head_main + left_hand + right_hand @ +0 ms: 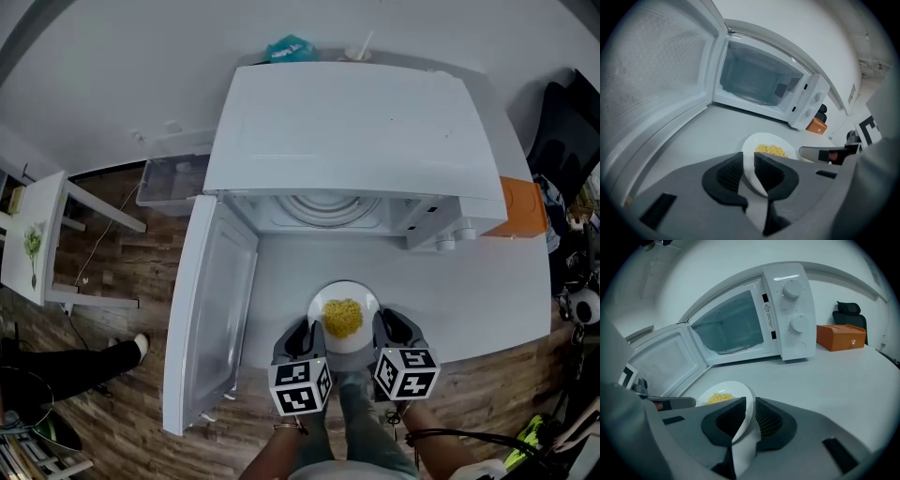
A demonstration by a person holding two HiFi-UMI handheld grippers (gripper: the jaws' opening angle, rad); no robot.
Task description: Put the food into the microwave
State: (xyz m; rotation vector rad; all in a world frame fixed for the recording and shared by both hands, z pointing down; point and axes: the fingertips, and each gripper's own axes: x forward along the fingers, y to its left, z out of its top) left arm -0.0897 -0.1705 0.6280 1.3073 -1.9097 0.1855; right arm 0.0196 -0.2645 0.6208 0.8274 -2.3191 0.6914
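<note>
We are holding a white plate (365, 302) of yellow food (343, 318) between the two grippers, low in the centre of the head view, just in front of the open microwave (347, 122). The left gripper (747, 164) is clamping the plate's left rim. In the left gripper view the white edge is running down between the two dark ribbed pads (729, 172) with no gap showing. The right gripper (751, 412) is clamping the opposite rim in the same way, its jaws pressing the thin edge from both sides. Neither gripper is empty.

The plate is sitting at or just over the white table (487, 281); we cannot tell whether it is resting there or already lifted. The door (208, 309) is standing wide open at the left of the frame. The inside of the microwave, with its round glass tray (328, 208), is showing bare in the middle. An orange box (525, 208) is lying at the right edge, beside the microwave and well apart from the plate.

We judge that the grasp is made and we are at the carrying step. The next move is calling for both grippers to travel together up the frame and into the opening. They need to keep their spacing fixed so the rim does not slip, and keep the plate level so the food does not slide. The left gripper needs to stay off the door, and the plate needs to clear the front lip before coming down on the glass tray. Only then should the jaws let go.
</note>
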